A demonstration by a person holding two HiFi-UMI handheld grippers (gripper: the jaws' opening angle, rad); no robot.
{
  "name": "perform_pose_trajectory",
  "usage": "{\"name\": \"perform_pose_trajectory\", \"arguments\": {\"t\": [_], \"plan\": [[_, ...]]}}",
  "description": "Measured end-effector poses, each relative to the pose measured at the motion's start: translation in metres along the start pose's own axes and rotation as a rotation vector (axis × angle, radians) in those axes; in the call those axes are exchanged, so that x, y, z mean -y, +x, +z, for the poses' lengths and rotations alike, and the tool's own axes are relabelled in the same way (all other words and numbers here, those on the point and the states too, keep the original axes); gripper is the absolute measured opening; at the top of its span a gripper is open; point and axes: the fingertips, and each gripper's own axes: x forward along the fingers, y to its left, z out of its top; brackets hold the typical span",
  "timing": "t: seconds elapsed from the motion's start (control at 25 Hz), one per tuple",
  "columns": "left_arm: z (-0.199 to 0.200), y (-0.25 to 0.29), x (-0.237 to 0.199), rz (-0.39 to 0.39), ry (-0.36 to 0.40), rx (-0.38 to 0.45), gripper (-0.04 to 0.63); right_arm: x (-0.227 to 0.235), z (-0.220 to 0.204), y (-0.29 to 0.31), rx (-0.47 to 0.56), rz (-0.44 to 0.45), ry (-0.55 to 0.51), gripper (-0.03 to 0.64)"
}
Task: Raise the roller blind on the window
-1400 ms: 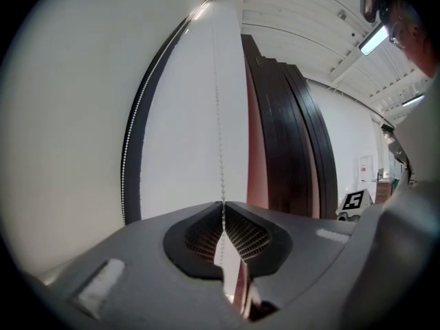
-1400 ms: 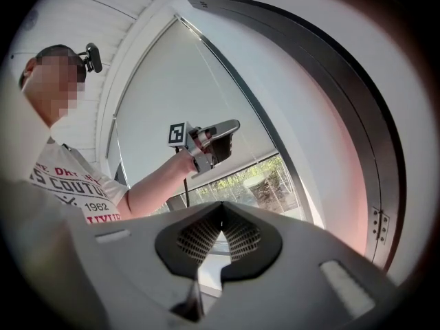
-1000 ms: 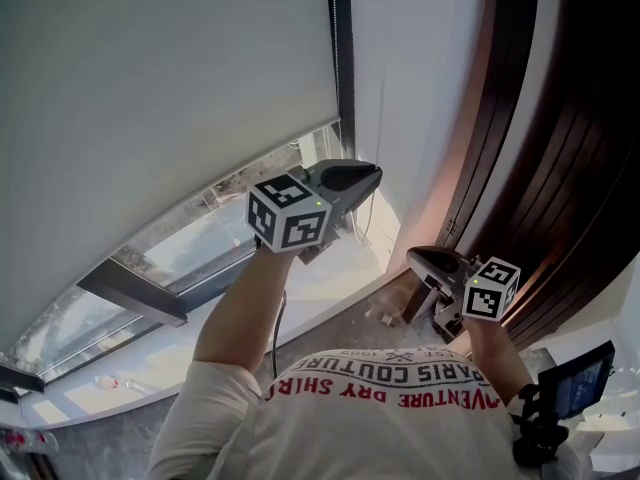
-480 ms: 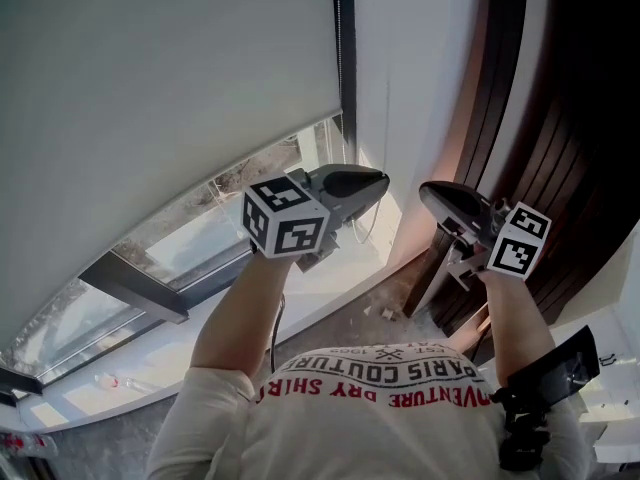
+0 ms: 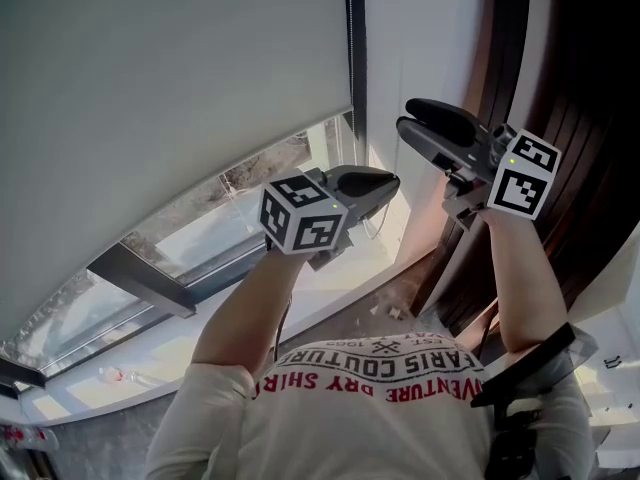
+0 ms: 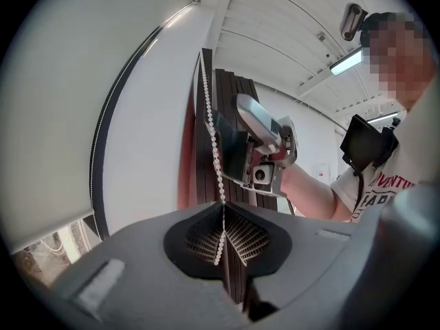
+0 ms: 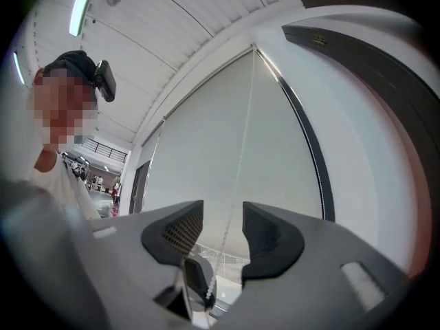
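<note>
The grey roller blind (image 5: pixel 170 88) covers most of the window, leaving a strip of glass (image 5: pixel 230 208) bare below its bottom edge. A white bead chain (image 6: pixel 210 115) hangs beside the blind's right edge. My left gripper (image 5: pixel 385 180) is shut on this chain, which runs up out of the closed jaws (image 6: pixel 223 212). My right gripper (image 5: pixel 412 118) is higher up, near the white wall. Its jaws (image 7: pixel 223 212) are opening. The chain (image 7: pixel 240 163) runs through the gap between them, and the pads do not press on it.
A dark slatted wood panel (image 5: pixel 560 68) stands at the right, next to a white wall strip (image 5: pixel 410 48). Below the glass lie the window sill (image 5: pixel 300 288) and small debris (image 5: pixel 385 313) on the floor. The dark window frame (image 5: pixel 357 58) borders the blind.
My right gripper has risen from low near the floor to above the left gripper, and its jaws have come apart. The left gripper has stayed shut on the chain, almost in place.
</note>
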Motion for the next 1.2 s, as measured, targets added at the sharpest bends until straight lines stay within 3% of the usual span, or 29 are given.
{"name": "perform_pose_trajectory", "arguments": {"t": [0.24, 0.52, 0.64, 1.2], "plan": [[0.0, -0.002, -0.002, 0.016, 0.015, 0.002, 0.008, -0.003, 0.019, 0.022, -0.015, 0.033, -0.031, 0.16], [-0.009, 0.003, 0.007, 0.022, 0.077, -0.038, 0.008, 0.01, 0.028, 0.028, 0.014, -0.034, -0.034, 0.04], [-0.012, 0.002, 0.005, 0.024, 0.068, -0.033, 0.008, 0.013, 0.024, 0.027, 0.024, -0.04, -0.006, 0.021], [-0.01, 0.01, 0.006, 0.007, 0.111, -0.014, 0.008, 0.022, 0.026, 0.02, 0.054, -0.108, -0.018, 0.015]]}}
